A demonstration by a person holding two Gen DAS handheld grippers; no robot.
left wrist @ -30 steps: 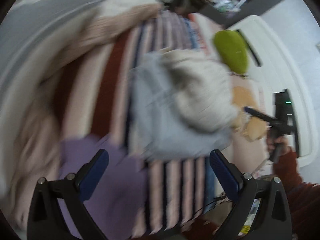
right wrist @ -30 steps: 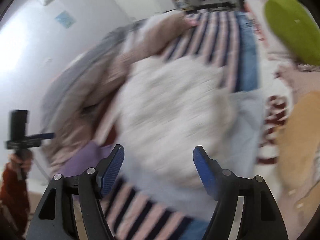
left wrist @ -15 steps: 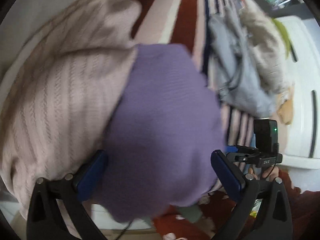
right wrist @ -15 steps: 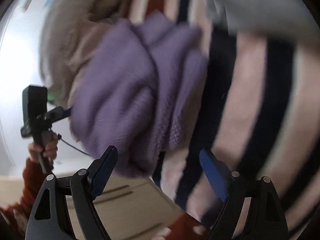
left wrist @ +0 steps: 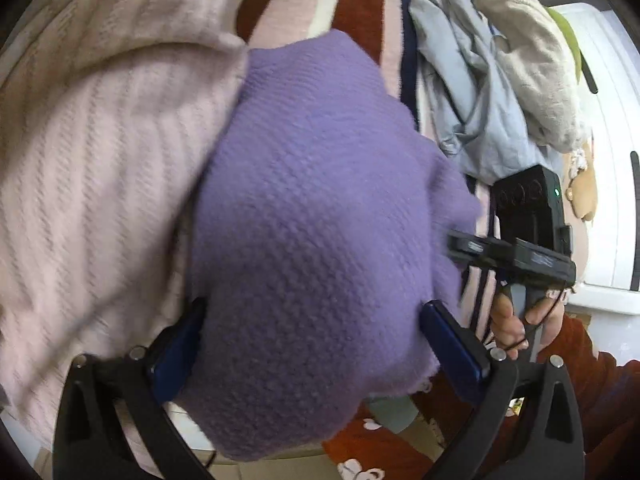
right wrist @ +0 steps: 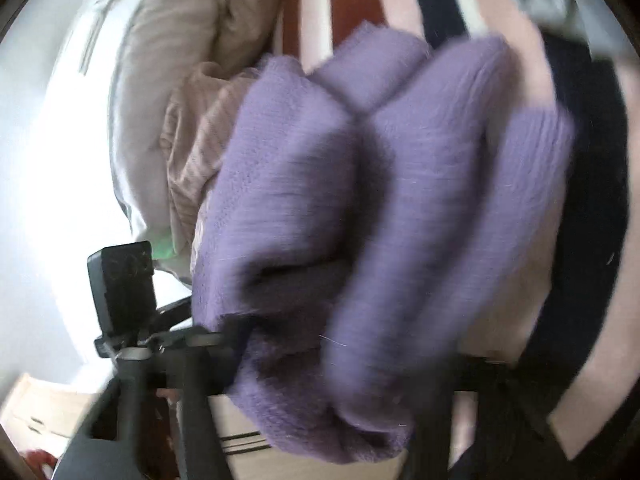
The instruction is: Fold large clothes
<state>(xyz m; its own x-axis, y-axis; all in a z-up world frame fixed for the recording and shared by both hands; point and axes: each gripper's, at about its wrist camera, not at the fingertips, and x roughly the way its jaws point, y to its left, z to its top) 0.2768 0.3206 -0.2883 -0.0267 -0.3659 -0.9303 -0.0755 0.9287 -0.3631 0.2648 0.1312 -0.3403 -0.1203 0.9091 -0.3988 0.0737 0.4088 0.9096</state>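
A purple knit sweater [left wrist: 320, 208] lies bunched near the edge of a striped bedspread [left wrist: 360, 8]. It fills the middle of both views, with thick folds in the right wrist view [right wrist: 400, 200]. My left gripper [left wrist: 316, 344] points down at it, its jaws wide, and the sweater bulges between the blue pads [left wrist: 452, 348]. From the right, my right gripper [left wrist: 458, 240] reaches into the sweater's edge. In its own blurred view the right gripper [right wrist: 340, 352] is closing on a fold of the purple knit, which hides its pads.
A pink ribbed knit [left wrist: 100, 160] lies left of the sweater. A grey garment [left wrist: 472, 120] and a beige fluffy one [left wrist: 528, 60] are heaped at the far right. A white cabinet [left wrist: 612, 160] stands beyond. A hand [left wrist: 508, 320] in a red sleeve [left wrist: 600, 380] holds the right gripper.
Both grippers swung down from the grey and beige heap to the purple sweater. The right gripper's jaws narrowed around a fold of it. The left gripper's jaws kept their width.
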